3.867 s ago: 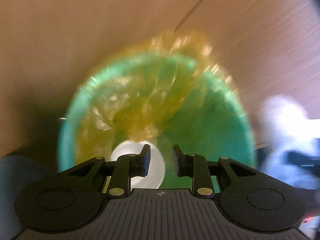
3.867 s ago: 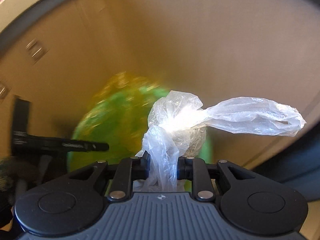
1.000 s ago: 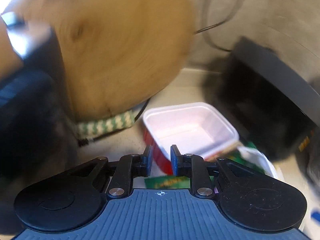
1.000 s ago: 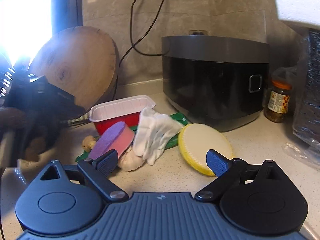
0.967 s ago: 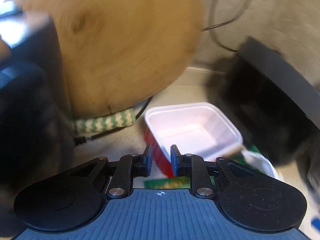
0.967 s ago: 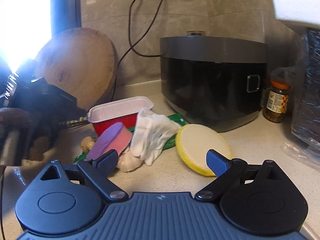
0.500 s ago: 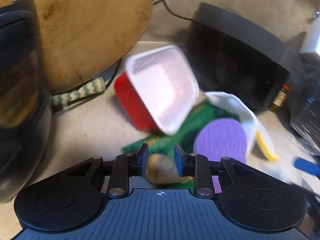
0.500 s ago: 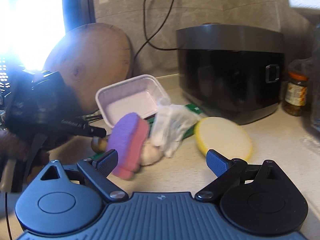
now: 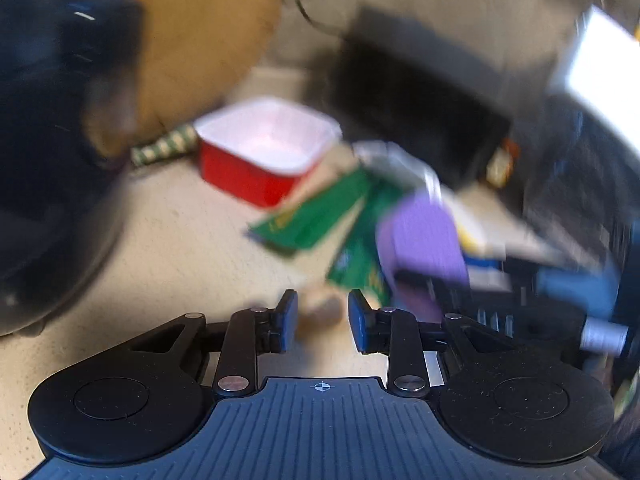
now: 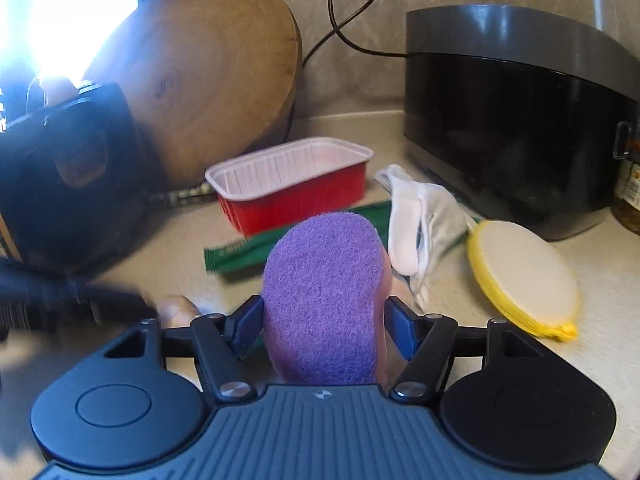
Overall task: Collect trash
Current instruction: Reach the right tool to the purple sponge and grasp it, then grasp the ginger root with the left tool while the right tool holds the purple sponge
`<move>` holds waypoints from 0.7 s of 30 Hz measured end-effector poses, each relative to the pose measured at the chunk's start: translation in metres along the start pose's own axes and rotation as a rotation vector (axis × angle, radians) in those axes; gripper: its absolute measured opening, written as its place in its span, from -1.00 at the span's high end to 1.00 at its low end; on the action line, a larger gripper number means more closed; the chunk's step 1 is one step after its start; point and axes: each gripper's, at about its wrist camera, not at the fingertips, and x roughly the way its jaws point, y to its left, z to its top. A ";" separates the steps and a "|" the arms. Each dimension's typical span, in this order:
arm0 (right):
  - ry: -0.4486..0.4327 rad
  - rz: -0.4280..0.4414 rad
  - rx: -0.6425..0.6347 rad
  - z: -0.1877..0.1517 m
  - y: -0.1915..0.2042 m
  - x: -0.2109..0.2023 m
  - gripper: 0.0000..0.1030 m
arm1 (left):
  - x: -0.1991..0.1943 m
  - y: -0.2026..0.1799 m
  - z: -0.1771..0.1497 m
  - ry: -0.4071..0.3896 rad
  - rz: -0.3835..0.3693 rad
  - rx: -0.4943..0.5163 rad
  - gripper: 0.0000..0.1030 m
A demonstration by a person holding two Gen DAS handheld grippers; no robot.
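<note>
Purple sponge [image 10: 324,296] btwn right gripper [image 10: 324,326] jaws, just closing, angled down.

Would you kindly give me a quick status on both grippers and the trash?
Right gripper just closed on purple sponge. Left gripper open over small brown scrap. Red tray, green wrappers uncollected.

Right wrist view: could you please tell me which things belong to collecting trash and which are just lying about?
Likely trash: red tray, green wrappers, purple sponge, tan scrap, white glove.
Lying about: wooden board, black cooker, yellow pad, jar.
</note>
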 end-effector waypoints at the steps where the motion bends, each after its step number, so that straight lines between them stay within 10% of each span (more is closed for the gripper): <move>1: 0.002 0.006 0.001 -0.003 -0.002 -0.006 -0.28 | -0.002 0.002 0.003 -0.026 0.000 -0.017 0.39; 14: 0.007 -0.009 -0.023 -0.042 -0.020 -0.069 -0.30 | 0.005 -0.038 -0.021 0.063 -0.126 0.187 0.39; 21: 0.033 -0.011 -0.002 -0.056 -0.024 -0.065 -0.33 | -0.012 -0.071 -0.051 0.035 0.041 0.458 0.38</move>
